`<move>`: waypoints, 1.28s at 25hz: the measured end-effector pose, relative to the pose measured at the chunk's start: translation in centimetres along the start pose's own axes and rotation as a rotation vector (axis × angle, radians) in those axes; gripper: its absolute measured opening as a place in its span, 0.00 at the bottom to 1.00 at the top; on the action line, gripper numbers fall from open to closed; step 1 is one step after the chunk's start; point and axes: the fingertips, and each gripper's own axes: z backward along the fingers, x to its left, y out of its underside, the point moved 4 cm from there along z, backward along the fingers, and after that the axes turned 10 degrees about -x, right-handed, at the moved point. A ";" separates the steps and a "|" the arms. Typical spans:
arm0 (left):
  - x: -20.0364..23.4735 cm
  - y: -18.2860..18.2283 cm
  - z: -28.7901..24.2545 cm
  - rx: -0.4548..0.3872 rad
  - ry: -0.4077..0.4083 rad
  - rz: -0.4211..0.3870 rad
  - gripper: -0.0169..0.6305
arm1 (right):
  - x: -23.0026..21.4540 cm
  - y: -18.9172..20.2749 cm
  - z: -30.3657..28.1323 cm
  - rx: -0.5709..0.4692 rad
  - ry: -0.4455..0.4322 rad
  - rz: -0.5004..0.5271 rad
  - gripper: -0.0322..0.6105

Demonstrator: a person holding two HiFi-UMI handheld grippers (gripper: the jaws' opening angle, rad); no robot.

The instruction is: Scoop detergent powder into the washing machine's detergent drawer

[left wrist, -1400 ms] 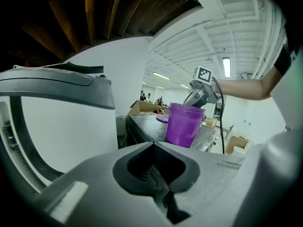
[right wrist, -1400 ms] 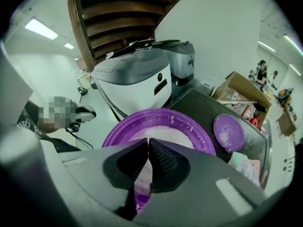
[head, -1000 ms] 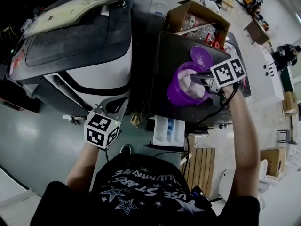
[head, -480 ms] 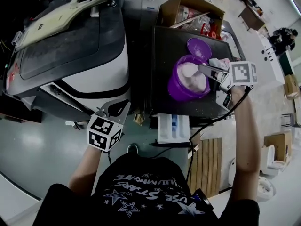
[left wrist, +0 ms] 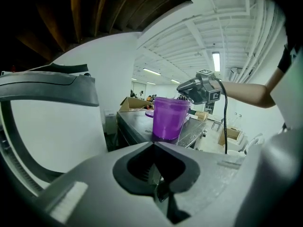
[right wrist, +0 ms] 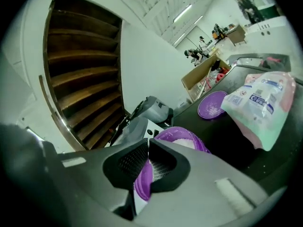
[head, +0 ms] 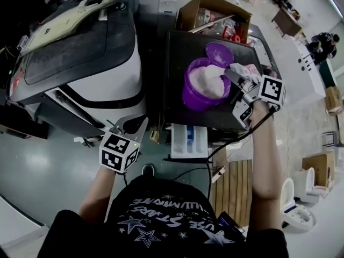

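A purple tub [head: 204, 84] of white detergent powder stands on the dark top [head: 177, 95] of the unit. My right gripper [head: 230, 74] reaches over the tub's right rim. In the right gripper view the jaws of this gripper [right wrist: 147, 150] are shut on a purple scoop [right wrist: 142, 181], and powder shows in purple plastic [right wrist: 182, 138] just beyond them. The white detergent drawer [head: 189, 141], with a blue insert, is pulled out below the dark top's front edge. My left gripper [head: 128, 125] hangs low beside the white appliance, shut and holding nothing. From the left gripper [left wrist: 154, 145] the tub [left wrist: 169, 117] is seen ahead.
The tub's purple lid [head: 219, 52] lies behind it, and a pink-and-white detergent bag [right wrist: 260, 105] lies to the right. An open cardboard box [head: 212, 15] sits at the back. A large white and grey appliance [head: 80, 63] fills the left. Cables hang near the drawer.
The right gripper has kept to the tub's right side, shifting slightly toward its middle. The head camera has moved, so the tub sits further left. The left gripper has stayed put.
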 end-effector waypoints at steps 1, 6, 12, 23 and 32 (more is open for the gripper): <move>-0.5 0.0 0.1 0.001 -0.006 -0.001 0.03 | 0.0 0.0 0.4 -0.023 -0.008 -0.025 0.11; -3.2 0.5 0.8 0.002 -0.037 0.004 0.03 | 0.2 1.4 2.1 -0.094 -0.066 -0.122 0.11; -6.5 1.2 2.2 0.013 -0.076 0.007 0.03 | 1.5 2.8 4.4 -0.144 -0.165 -0.244 0.11; -11.6 3.1 5.8 0.013 -0.166 0.021 0.03 | 2.6 9.3 9.9 -0.044 -0.260 -0.272 0.11; -15.2 6.4 8.0 0.042 -0.213 0.067 0.03 | 0.0 16.7 12.5 0.087 -0.223 -0.323 0.11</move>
